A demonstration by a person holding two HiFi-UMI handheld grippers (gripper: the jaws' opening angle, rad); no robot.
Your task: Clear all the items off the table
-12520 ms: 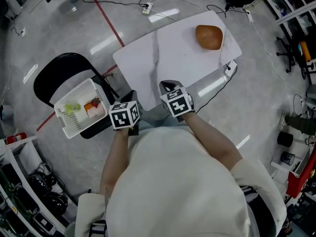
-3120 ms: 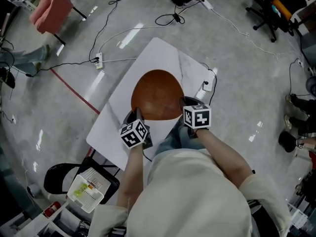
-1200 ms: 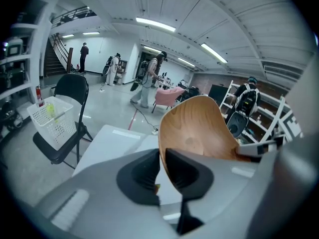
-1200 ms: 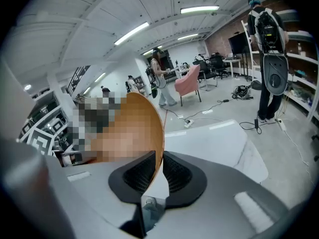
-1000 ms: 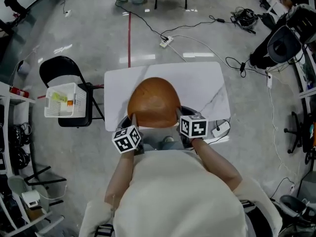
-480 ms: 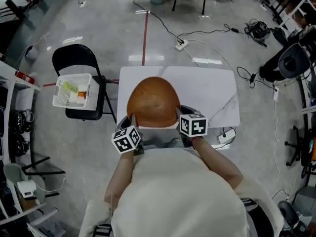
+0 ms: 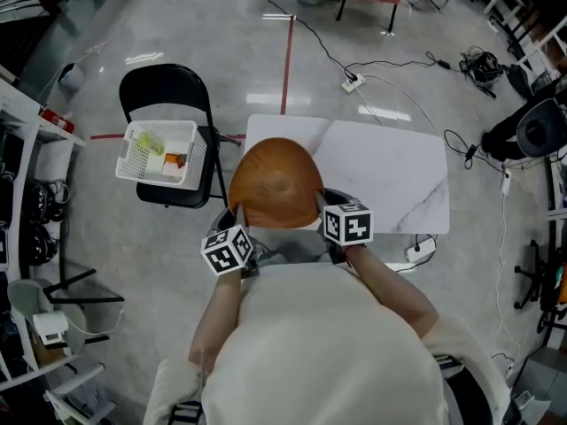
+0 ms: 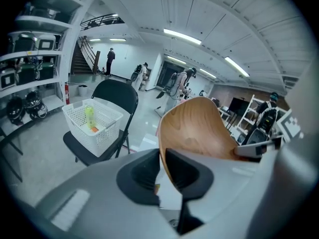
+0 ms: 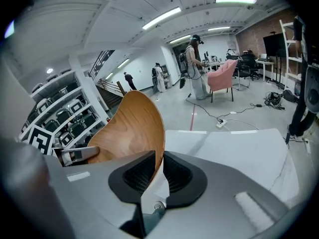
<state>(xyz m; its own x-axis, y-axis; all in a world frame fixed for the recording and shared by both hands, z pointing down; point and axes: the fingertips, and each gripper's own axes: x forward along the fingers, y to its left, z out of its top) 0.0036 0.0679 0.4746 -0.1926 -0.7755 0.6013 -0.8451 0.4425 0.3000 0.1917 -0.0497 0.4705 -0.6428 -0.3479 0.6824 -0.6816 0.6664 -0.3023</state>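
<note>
A large wooden bowl (image 7: 276, 182) is held up between both grippers, over the near left part of the white marble table (image 7: 390, 175). My left gripper (image 7: 239, 215) is shut on the bowl's left rim; in the left gripper view the bowl's rim (image 8: 199, 128) runs between the jaws of that gripper (image 8: 163, 158). My right gripper (image 7: 319, 205) is shut on the right rim, and the right gripper view shows the bowl's wooden edge (image 9: 129, 128) pinched between the jaws of that gripper (image 9: 160, 171). The rest of the table (image 9: 239, 148) is bare.
A black folding chair (image 7: 168, 87) stands left of the table and carries a white basket (image 7: 162, 153) with a green bottle and small items; the basket (image 8: 92, 121) shows ahead-left. Shelves line the left edge. Cables and a power strip (image 7: 353, 81) lie on the floor beyond.
Both grippers keep the bowl between them. In the head view the table, chair and basket have slid to the right, so the basket now lies closer to the bowl.
</note>
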